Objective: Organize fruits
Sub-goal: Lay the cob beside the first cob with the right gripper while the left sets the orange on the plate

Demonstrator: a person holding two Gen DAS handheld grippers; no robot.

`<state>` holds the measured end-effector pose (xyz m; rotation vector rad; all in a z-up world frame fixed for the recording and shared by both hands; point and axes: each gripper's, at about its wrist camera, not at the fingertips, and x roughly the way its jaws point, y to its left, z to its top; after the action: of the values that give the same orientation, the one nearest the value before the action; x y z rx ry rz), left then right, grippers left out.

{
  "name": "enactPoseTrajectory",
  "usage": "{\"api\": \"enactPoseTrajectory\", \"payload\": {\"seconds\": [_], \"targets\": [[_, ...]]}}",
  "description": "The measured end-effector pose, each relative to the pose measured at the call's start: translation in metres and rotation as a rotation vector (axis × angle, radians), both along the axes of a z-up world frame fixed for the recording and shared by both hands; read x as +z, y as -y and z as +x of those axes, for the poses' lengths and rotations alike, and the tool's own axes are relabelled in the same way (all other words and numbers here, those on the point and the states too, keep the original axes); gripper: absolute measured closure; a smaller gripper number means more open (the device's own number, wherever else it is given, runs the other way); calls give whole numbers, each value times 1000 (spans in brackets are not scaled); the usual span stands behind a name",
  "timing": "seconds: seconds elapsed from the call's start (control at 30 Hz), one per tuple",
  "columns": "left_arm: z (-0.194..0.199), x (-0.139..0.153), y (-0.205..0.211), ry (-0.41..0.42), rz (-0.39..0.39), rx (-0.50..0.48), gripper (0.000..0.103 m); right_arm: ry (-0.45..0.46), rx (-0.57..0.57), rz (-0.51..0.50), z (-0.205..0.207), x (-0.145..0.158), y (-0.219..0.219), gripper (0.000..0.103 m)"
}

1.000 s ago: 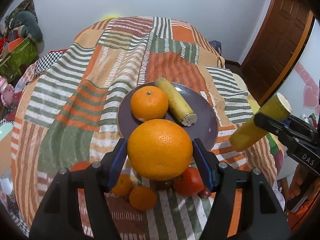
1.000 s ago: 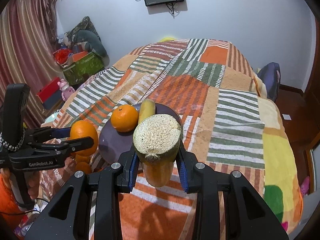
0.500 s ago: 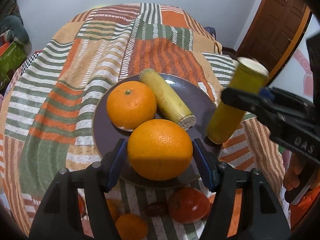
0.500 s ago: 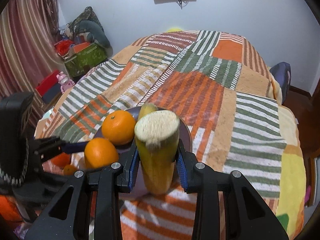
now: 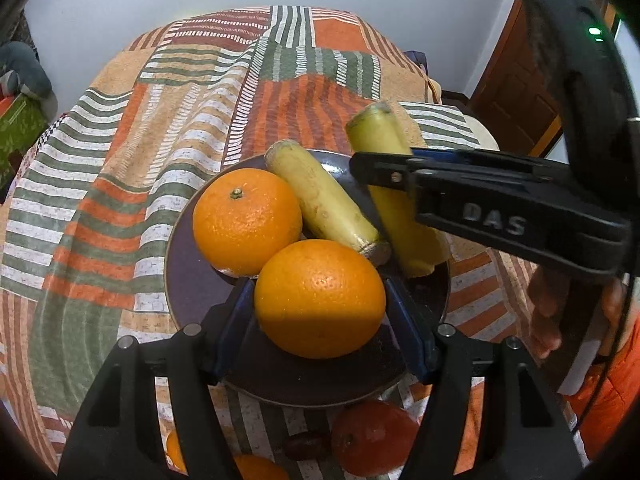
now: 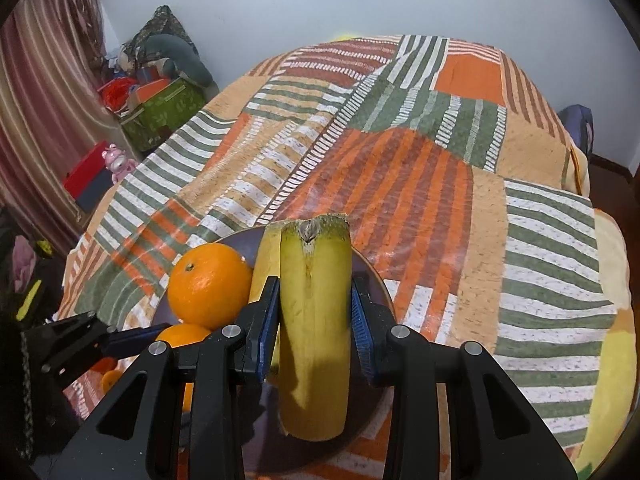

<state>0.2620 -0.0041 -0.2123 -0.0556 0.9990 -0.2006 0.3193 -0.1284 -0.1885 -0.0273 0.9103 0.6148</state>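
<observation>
Over the plate, both grippers tilted down, each clamping fruit.

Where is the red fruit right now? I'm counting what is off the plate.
In the left wrist view the red fruit lies on the striped blanket just below the plate, bottom centre-right, beside a small dark fruit.

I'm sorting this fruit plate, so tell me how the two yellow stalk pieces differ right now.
The held stalk piece stands nearly upright, clamped in the right tool; the loose stalk piece lies flat on the plate, free of any tool. The loose one touches the oranges; the held one stands beside it. Both are yellow, cylindrical, with cut ends.
</observation>
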Motion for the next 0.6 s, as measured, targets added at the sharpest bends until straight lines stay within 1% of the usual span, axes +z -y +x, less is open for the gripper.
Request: {"api": "enactPoseTrajectory", "payload": {"seconds": [0.17, 0.3, 0.47, 0.6], "targets": [[2, -2, -3, -6, -25, 4, 37, -23, -9, -14, 6, -7, -3, 71], [2, -2, -1, -6, -19, 7, 36, -25, -18, -42, 6, -12, -1, 70], [3, -2, -2, -15, -23, 10, 36, -10, -13, -51, 3, -6, 4, 70], [-1, 4, -4, -3, -23, 15, 36, 1, -22, -39, -3, 2, 10, 70]]}}
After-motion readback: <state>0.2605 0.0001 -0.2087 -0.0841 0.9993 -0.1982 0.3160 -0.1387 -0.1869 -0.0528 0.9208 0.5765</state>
